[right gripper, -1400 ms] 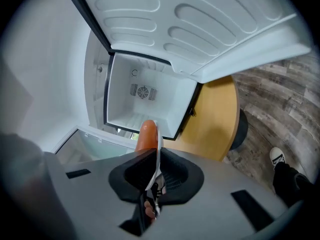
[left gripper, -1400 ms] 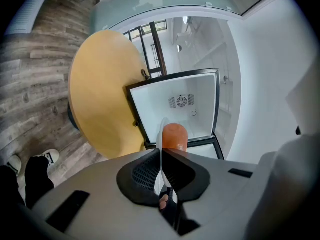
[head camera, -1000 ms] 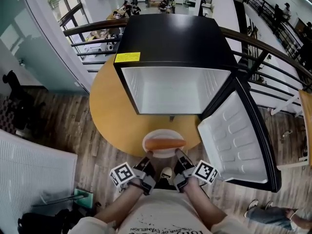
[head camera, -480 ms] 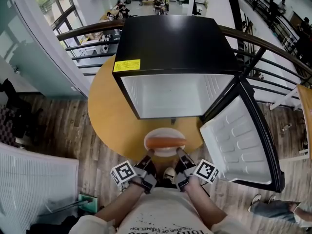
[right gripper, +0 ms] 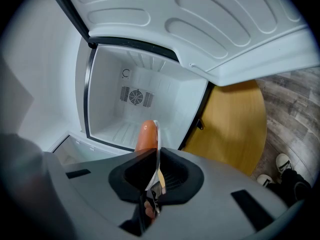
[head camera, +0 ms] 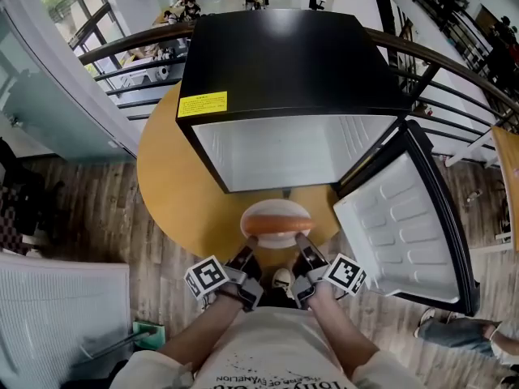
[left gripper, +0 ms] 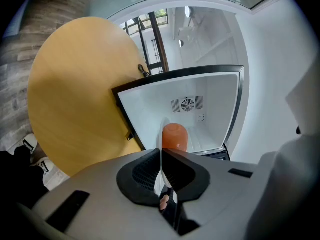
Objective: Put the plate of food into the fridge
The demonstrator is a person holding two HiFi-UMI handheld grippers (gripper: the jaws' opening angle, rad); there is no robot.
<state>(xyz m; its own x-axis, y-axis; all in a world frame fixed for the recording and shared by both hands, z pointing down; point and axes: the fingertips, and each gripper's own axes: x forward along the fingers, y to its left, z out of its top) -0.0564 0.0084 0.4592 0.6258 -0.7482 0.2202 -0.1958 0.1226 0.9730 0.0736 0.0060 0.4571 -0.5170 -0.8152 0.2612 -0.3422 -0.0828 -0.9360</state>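
Observation:
A white plate (head camera: 278, 235) with an orange sausage (head camera: 276, 223) on it hangs just in front of the open black mini fridge (head camera: 284, 87). My left gripper (head camera: 249, 257) is shut on the plate's near left rim and my right gripper (head camera: 302, 254) is shut on its near right rim. In the left gripper view the plate's edge (left gripper: 160, 166) runs between the closed jaws with the sausage (left gripper: 174, 136) beyond. The right gripper view shows the plate's rim (right gripper: 157, 156) pinched the same way beside the sausage (right gripper: 146, 136). The fridge's white interior (head camera: 280, 154) holds nothing.
The fridge stands on a round wooden table (head camera: 174, 185). Its door (head camera: 409, 225) is swung open to the right, inner side up. A dark railing (head camera: 130, 43) curves behind the table. Wooden floor lies below, with my shoe (head camera: 282, 282) between the grippers.
Both grippers have carried the plate a little farther forward, closer to the fridge opening. The fridge and door look larger in the head view.

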